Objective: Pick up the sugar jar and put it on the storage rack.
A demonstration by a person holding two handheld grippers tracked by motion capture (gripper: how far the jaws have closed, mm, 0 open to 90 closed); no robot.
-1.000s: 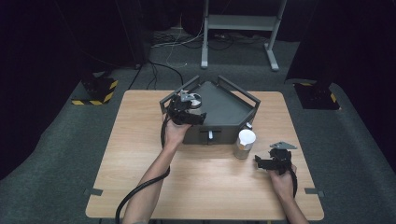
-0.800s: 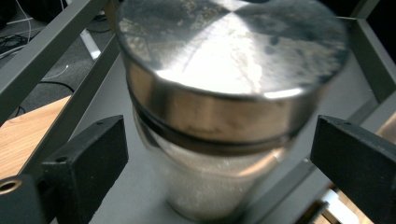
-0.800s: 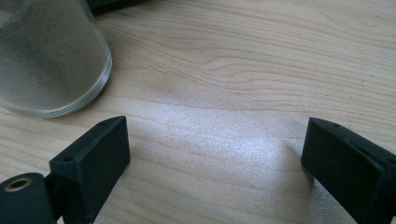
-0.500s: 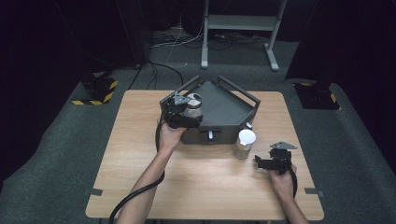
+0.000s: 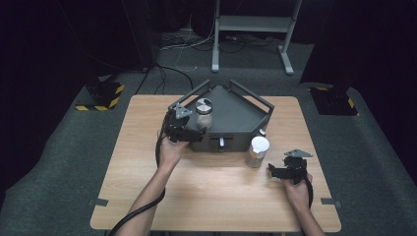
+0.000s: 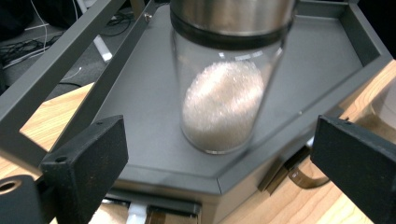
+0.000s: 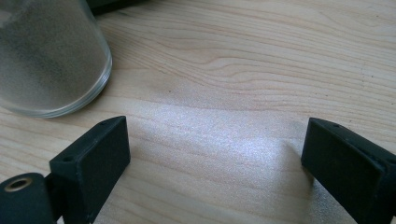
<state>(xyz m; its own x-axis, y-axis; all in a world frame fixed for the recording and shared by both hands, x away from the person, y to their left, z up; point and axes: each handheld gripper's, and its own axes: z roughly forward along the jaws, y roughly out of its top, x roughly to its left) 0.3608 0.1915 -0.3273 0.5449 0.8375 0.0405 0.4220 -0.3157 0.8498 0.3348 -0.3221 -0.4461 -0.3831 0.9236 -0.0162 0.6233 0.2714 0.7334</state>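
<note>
- High view: the person's left gripper [image 5: 189, 129] sits at the near left edge of the dark grey tray [image 5: 241, 110], right beside a glass jar with a metal lid [image 5: 204, 113] that stands upright on the tray floor.
- Left gripper view: that jar [image 6: 224, 93], partly full of white grains, stands between and beyond the two black jaws, which are spread wide with clear air on both sides; nothing is pinched.
- From where I stand, it looks like the jar is either just set down or about to be taken; the frames alone do not settle which.
- To do it well, I would keep the jaws level and square to the glass, low on the body under the lid band, and clear of the tray rail on the left.
- Any pull back should run straight along the jaws, so no pad clips the jar and tips it.
- The right gripper [image 5: 290, 169] rests on the wooden table [image 5: 147, 147], jaws spread and holding nothing, just beside a second jar with a white lid [image 5: 257, 151], which stands on the table in front of the tray.
- Right gripper view: that frosted jar [image 7: 46, 56] stands off to the left of the jaws, apart from them.
</note>
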